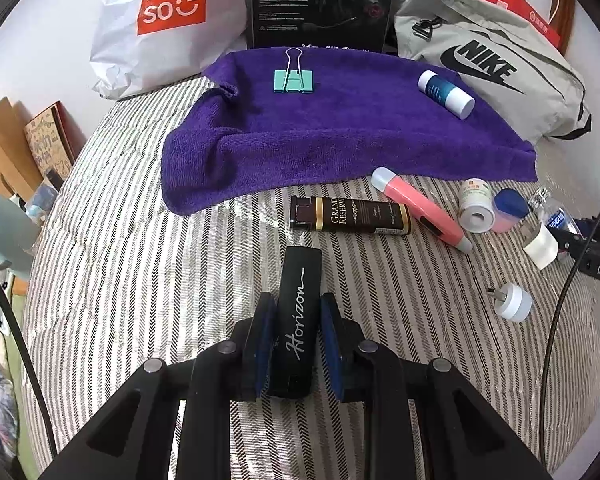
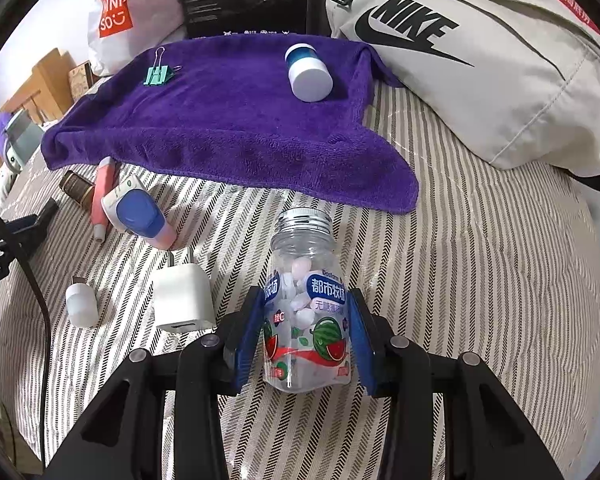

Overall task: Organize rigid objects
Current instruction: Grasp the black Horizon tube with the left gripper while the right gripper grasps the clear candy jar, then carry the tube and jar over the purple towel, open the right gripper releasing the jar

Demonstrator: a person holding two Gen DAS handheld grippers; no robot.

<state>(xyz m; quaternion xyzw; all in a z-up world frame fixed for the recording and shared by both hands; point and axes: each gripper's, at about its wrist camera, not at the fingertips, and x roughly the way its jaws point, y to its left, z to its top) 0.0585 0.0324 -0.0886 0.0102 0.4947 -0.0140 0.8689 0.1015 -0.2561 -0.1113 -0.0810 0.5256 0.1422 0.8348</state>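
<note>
- I am working over a bed (image 1: pixel 120 240) covered in a grey-and-white striped sheet, with a purple towel (image 1: pixel 320 132) spread across its far part.
- My left hand-held gripper (image 1: pixel 298 320) pinches a black "Horizon" tube (image 1: pixel 298 312) between its blue pads; the tube points away from me, and I cannot tell whether it rests on the sheet.
- Just past it lies a dark "Grand Reserve" tube (image 1: pixel 350 216), lying crosswise on the sheet, with a pink pen-shaped thing (image 1: pixel 420 208) beside it at the towel's near edge.
- My right hand-held gripper (image 2: pixel 306 328) has its pads on both sides of a clear candy bottle (image 2: pixel 306 312) with a watermelon label, its metal cap pointing at the towel.
- Left of that bottle sit a white charger (image 2: pixel 182 296) and a small white plug (image 2: pixel 80 300), well apart from the towel.
- Further left, a blue-capped pink bottle (image 2: pixel 140 216) lies near the towel's edge.
- On the towel are a teal binder clip (image 1: pixel 294 78) and a blue bottle with a white cap (image 1: pixel 446 94), well apart.
- Behind the towel stand a Miniso bag (image 1: pixel 160 20), a black box (image 1: pixel 324 0) and a grey Nike bag (image 1: pixel 480 68).
</note>
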